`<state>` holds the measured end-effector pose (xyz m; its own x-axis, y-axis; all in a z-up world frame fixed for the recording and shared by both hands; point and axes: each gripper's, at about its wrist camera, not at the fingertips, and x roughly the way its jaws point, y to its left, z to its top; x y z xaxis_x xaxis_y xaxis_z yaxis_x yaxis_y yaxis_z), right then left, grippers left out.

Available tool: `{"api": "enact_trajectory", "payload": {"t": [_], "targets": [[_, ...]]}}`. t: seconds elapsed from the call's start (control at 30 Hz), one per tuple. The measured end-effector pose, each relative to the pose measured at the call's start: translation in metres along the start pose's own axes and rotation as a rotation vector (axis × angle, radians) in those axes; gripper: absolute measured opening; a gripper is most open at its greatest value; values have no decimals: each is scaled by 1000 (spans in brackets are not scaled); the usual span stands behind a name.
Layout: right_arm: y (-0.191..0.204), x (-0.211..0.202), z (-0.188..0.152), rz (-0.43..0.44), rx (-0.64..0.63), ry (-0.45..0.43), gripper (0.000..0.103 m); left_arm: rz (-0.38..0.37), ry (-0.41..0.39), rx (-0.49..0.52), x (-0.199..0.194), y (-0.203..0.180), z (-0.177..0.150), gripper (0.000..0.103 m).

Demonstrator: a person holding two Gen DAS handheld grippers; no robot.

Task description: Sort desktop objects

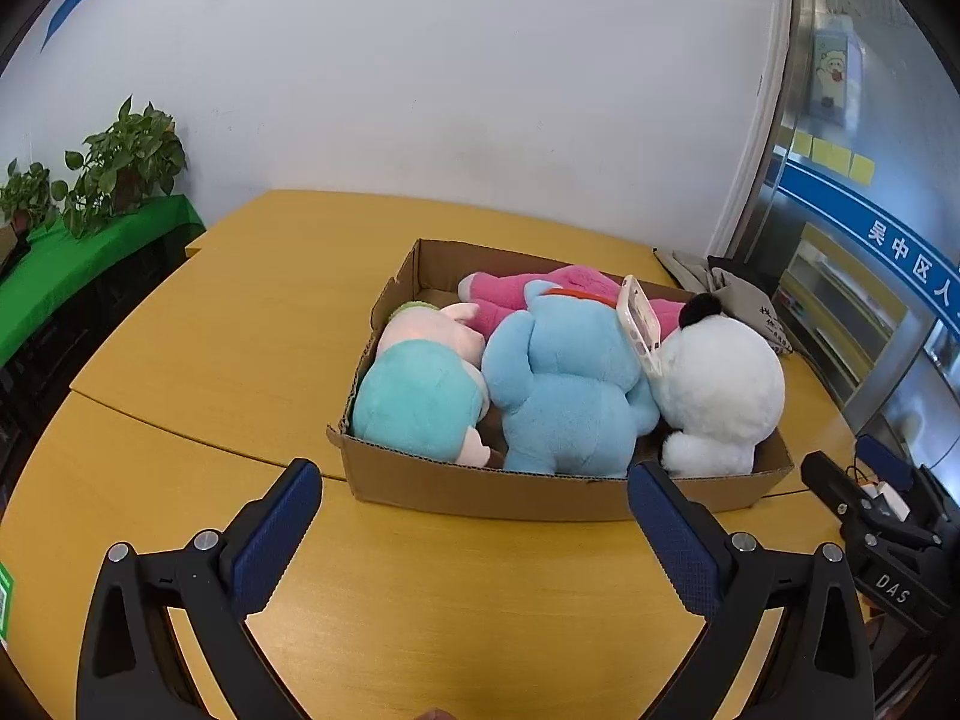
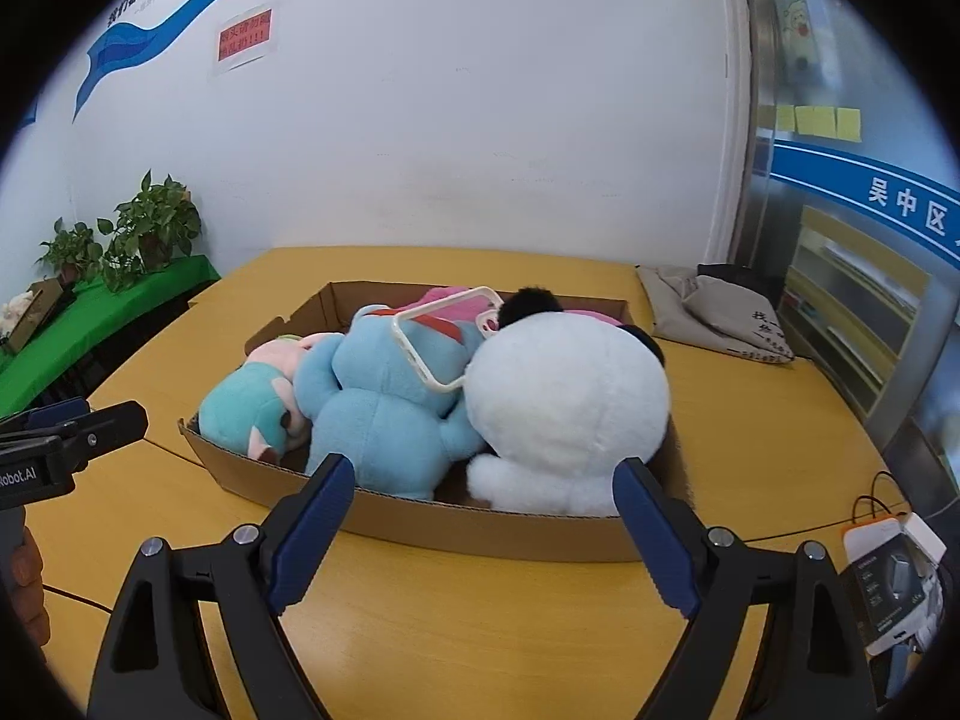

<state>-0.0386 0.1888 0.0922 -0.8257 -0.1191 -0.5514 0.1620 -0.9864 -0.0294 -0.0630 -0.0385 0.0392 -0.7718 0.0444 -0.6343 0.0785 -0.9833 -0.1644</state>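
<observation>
A shallow cardboard box [image 1: 480, 489] [image 2: 420, 519] sits on the yellow table, packed with plush toys: a teal-and-pink one [image 1: 420, 402] [image 2: 252, 414], a blue one [image 1: 564, 396] [image 2: 390, 402], a white one with black ears [image 1: 720, 390] [image 2: 570, 396] and a pink one [image 1: 540, 291] at the back. A cream phone case [image 1: 642, 324] [image 2: 444, 342] leans between the blue and white toys. My left gripper [image 1: 474, 498] is open just before the box's near wall, nothing between its fingers. My right gripper [image 2: 483, 492] is open too, over the near wall.
A grey cloth bag [image 1: 744, 306] [image 2: 714, 312] lies at the table's far right. A small boxed gadget [image 2: 888, 582] and an orange cable sit at the near right. Potted plants [image 1: 126, 162] [image 2: 156, 228] stand on a green-covered bench to the left.
</observation>
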Motion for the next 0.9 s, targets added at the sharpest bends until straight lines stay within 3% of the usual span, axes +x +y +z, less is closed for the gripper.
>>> {"api": "enact_trajectory", "payload": {"t": [0.37, 0.9], "targets": [[-13, 3, -11, -27, 19, 28, 88, 32, 5, 59, 1, -23, -13, 103], [-22, 11, -17, -40, 31, 46, 88, 15, 30, 86, 9, -31, -18, 103]]}}
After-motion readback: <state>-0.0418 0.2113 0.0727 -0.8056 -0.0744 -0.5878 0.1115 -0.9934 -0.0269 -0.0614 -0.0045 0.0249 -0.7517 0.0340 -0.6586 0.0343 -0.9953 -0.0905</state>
